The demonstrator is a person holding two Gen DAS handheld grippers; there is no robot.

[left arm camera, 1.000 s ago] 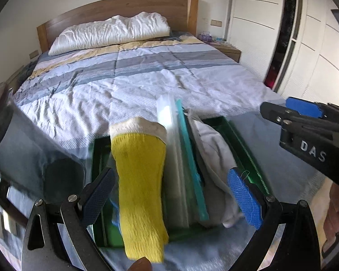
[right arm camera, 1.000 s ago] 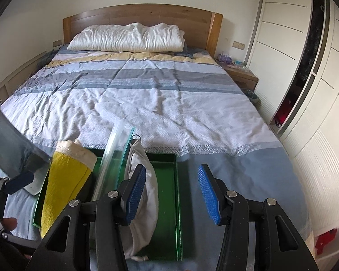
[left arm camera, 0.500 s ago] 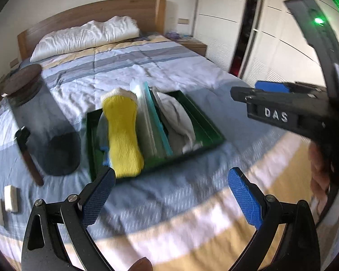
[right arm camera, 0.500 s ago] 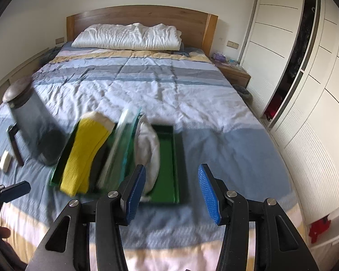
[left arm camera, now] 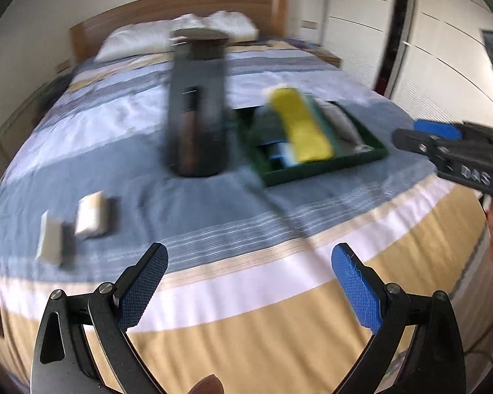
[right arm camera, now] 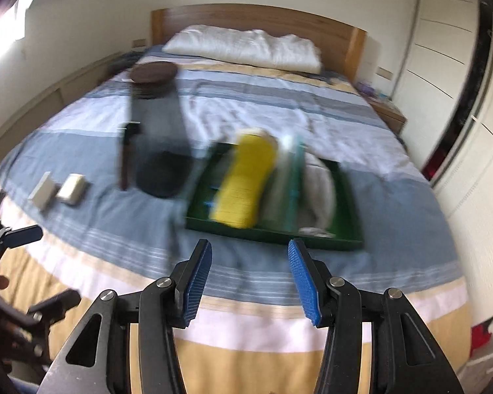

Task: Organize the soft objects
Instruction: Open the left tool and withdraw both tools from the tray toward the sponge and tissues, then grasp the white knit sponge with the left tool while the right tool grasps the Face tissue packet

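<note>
A green tray [right arm camera: 272, 234] [left arm camera: 325, 169] lies on the striped bed. In it stand a yellow knitted item [right arm camera: 243, 180] [left arm camera: 300, 128], a clear teal-edged pouch [right arm camera: 287, 184] and a white cloth [right arm camera: 318, 187], side by side. My left gripper [left arm camera: 249, 282] is open and empty over the foot of the bed, well back from the tray. My right gripper [right arm camera: 249, 279] is open with nothing between its blue pads, just in front of the tray's near rim. In the left wrist view the right gripper [left arm camera: 443, 144] shows at the right edge.
A tall dark jar with a lid [right arm camera: 157, 131] [left arm camera: 197, 108] stands left of the tray, a dark stick leaning against it. Two small pale blocks [right arm camera: 57, 188] [left arm camera: 72, 226] lie at the bed's left. White pillow [right arm camera: 243, 47] at the headboard; wardrobe doors on the right.
Both grippers have pulled back from the tray toward the foot of the bed, so the tray and jar look smaller and farther. Both stayed open and empty.
</note>
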